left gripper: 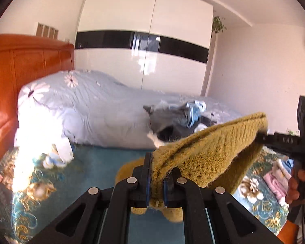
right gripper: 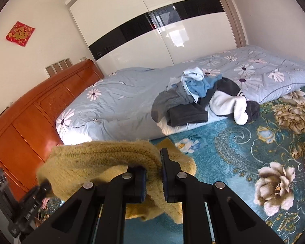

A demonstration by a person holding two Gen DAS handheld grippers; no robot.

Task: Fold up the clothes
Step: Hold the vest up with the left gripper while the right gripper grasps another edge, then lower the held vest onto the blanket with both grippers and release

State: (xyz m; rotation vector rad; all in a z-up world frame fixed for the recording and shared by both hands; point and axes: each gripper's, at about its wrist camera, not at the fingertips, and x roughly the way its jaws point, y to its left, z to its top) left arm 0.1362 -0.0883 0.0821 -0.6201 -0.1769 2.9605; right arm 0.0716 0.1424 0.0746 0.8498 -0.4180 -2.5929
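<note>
I have both grippers' jaws pinching the sweater (left gripper: pixel 205 152), lifted off the bed (right gripper: pixel 223 148); next I spread it flat.

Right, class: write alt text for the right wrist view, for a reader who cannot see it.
Two black tools, the right tool in front and the left tool at lower left, hold up a fuzzy yellow sweater. Behind it, a pile of clothes lies on a pale blue floral quilt over a teal flowered bedspread.
</note>
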